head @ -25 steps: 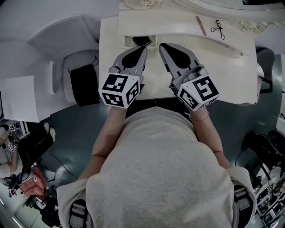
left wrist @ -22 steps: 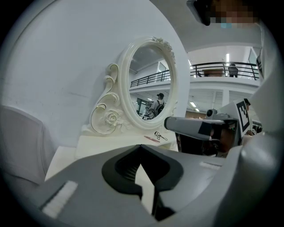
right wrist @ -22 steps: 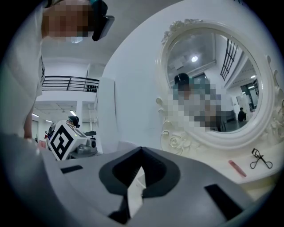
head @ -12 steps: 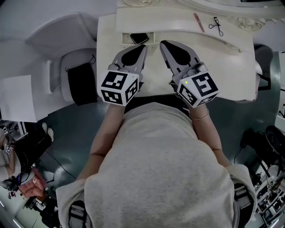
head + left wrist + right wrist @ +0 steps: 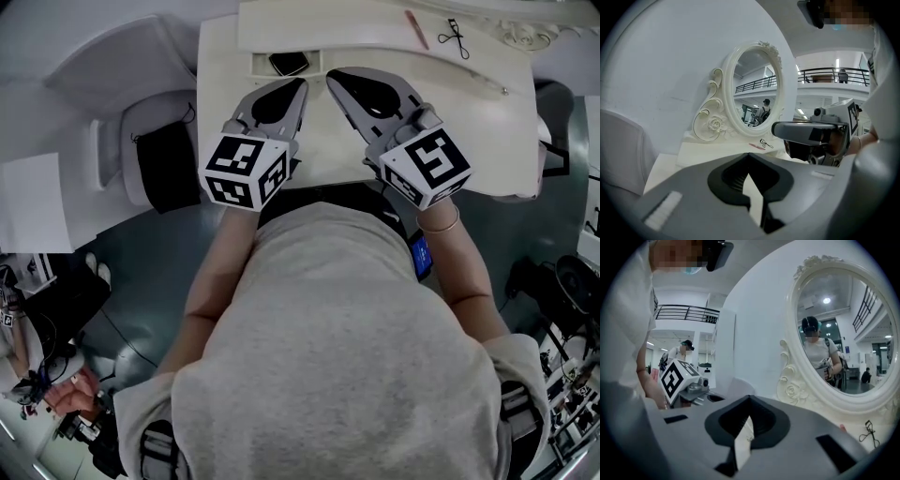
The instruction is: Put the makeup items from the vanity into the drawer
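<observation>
In the head view a pink pencil (image 5: pixel 416 28) and a black eyelash curler (image 5: pixel 457 36) lie on the raised back shelf of the white vanity (image 5: pixel 487 141). A small drawer (image 5: pixel 259 64) stands open at the back left with a dark compact (image 5: pixel 288 63) inside. My left gripper (image 5: pixel 298 82) is shut and empty just right of the drawer. My right gripper (image 5: pixel 330 75) is shut and empty beside it, tips close to the left one's. The left gripper view shows the pencil (image 5: pixel 755 146) and curler (image 5: pixel 766 143) beyond its jaws. The curler (image 5: pixel 867 432) also appears low right in the right gripper view.
An ornate oval mirror (image 5: pixel 757 89) stands at the vanity's back. A white chair (image 5: pixel 122 66) with a black bag (image 5: pixel 169 164) sits left of the vanity, and a sheet of paper (image 5: pixel 37 216) lies further left. A small knob (image 5: pixel 504 91) is on the vanity's right.
The right gripper has rolled a little, its marker cube turned. Both grippers stay shut over the vanity's front. The head view has shifted, so the vanity sits higher in the picture.
</observation>
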{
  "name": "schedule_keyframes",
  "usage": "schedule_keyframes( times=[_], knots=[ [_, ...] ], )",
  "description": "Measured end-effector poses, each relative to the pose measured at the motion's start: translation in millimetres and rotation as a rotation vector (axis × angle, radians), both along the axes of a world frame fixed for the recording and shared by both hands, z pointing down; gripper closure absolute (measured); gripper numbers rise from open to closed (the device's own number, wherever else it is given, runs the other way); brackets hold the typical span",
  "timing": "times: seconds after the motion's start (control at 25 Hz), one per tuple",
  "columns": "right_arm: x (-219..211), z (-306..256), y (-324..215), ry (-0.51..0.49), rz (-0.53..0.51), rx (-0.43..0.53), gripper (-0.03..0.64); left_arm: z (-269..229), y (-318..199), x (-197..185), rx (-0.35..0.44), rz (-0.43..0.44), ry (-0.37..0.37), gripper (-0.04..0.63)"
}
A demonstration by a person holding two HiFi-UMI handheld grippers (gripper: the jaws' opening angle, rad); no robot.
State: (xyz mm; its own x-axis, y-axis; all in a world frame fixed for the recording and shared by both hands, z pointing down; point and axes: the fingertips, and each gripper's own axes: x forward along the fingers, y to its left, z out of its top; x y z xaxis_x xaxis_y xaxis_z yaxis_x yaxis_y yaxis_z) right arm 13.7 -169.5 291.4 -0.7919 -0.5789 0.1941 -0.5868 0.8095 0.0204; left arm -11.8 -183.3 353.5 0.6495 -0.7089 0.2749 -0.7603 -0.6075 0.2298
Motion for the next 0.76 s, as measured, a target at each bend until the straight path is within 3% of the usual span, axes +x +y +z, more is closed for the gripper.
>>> schedule_keyframes(
  times=[0.36, 0.76],
  knots=[
    [2, 7, 6, 0.068, -0.037, -0.018, 0.609, 3, 6, 0, -0.019, -0.003, 0.018, 0.586],
    [1, 13, 13, 0.052, -0.032, -0.06, 0.609, 8, 7, -2, -0.048, -0.024, 0.046, 0.586]
  ],
)
